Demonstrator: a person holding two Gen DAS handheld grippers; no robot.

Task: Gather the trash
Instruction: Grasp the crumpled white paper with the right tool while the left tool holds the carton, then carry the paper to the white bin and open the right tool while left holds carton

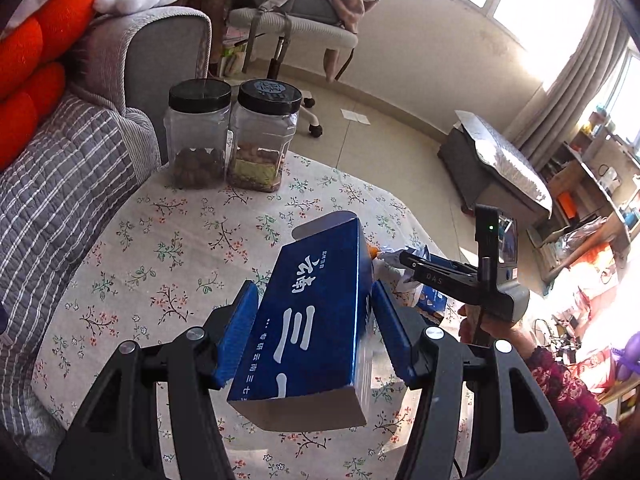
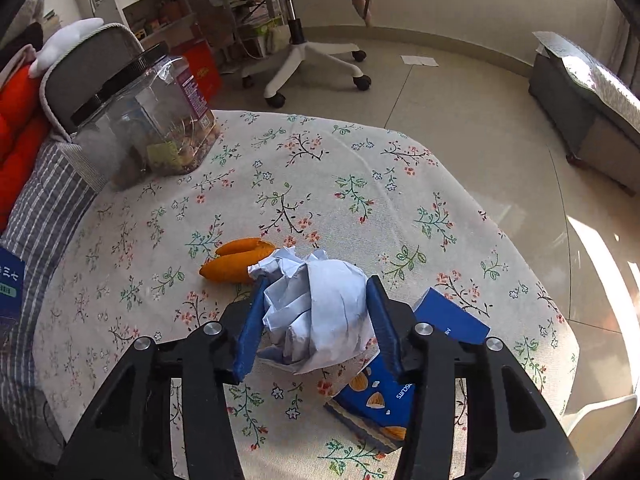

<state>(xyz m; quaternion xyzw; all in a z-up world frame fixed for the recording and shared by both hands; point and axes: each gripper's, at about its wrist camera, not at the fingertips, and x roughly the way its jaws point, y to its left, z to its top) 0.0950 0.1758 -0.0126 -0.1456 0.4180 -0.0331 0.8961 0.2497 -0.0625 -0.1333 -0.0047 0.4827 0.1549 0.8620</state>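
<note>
My left gripper [image 1: 314,286] is shut on a long blue carton [image 1: 316,320] with white lettering, held tilted above the floral tablecloth [image 1: 180,240]. In the right wrist view my right gripper [image 2: 319,280] has both blue pads pressed against a crumpled ball of white paper [image 2: 320,312] on the table. Orange peel [image 2: 240,260] lies just behind the paper. A blue biscuit box [image 2: 380,400] lies flat under the right finger. From the left wrist view, the right gripper [image 1: 404,258] shows beyond the carton, held by a hand [image 1: 484,322] in a floral sleeve.
Two clear jars with black lids [image 1: 198,136] [image 1: 264,136] stand at the table's far left corner. A striped grey sofa [image 1: 60,184] with orange cushions borders the left edge. An office chair [image 2: 304,40] and a low grey bench [image 2: 580,112] stand on the tiled floor beyond.
</note>
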